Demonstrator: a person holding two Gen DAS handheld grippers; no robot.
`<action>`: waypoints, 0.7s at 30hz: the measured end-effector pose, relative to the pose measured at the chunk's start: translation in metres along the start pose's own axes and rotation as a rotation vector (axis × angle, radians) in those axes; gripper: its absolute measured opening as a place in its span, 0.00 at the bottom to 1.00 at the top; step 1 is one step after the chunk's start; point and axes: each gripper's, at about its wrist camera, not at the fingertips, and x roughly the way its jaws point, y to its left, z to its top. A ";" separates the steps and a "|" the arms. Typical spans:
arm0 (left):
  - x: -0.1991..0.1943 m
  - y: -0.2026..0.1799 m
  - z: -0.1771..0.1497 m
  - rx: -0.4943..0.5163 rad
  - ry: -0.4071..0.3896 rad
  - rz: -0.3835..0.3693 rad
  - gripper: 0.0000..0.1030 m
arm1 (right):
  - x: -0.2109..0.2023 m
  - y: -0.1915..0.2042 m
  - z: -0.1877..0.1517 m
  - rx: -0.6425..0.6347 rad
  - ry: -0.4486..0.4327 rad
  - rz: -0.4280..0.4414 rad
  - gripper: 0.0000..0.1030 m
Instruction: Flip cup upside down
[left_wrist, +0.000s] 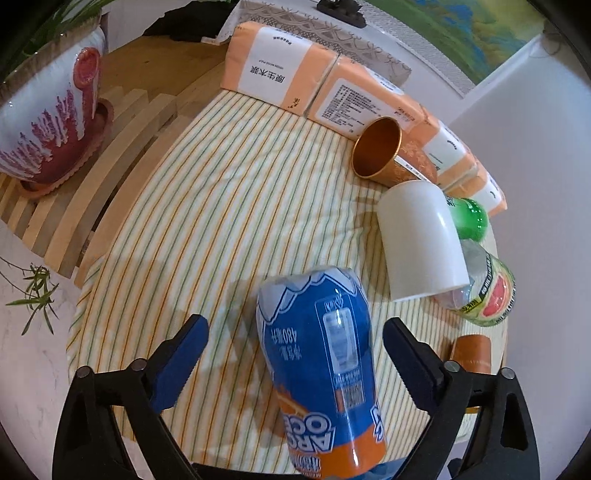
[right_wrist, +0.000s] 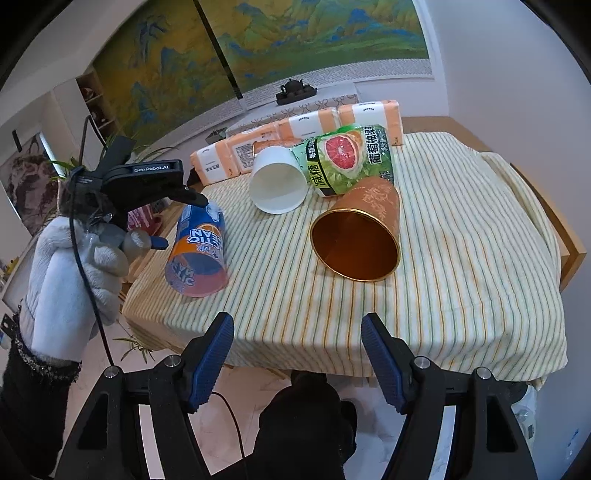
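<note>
A blue and orange printed cup (left_wrist: 325, 369) lies on its side on the striped tablecloth (left_wrist: 221, 206), between the open fingers of my left gripper (left_wrist: 295, 354). In the right wrist view the same cup (right_wrist: 197, 251) lies at the table's left edge with the left gripper (right_wrist: 177, 218) around it, not touching. A white cup (right_wrist: 277, 181) and a copper cup (right_wrist: 358, 240) also lie on their sides. My right gripper (right_wrist: 297, 354) is open and empty, in front of the table's near edge.
A green grapefruit-label bottle (right_wrist: 347, 158) lies behind the copper cup. Orange tissue packs (left_wrist: 284, 70) line the back of the table. A second copper cup (left_wrist: 384, 155) lies by them. A red and white flower pot (left_wrist: 48, 122) stands on the wooden slats at left.
</note>
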 end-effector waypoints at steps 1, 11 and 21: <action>0.002 0.000 0.001 -0.001 0.004 0.002 0.92 | 0.000 -0.001 -0.001 0.002 0.001 0.000 0.66; 0.009 -0.007 0.001 0.036 0.018 0.019 0.84 | -0.002 -0.006 -0.001 0.005 -0.009 -0.009 0.66; 0.011 -0.013 -0.004 0.061 0.024 0.021 0.75 | -0.006 -0.007 -0.002 0.002 -0.017 -0.027 0.66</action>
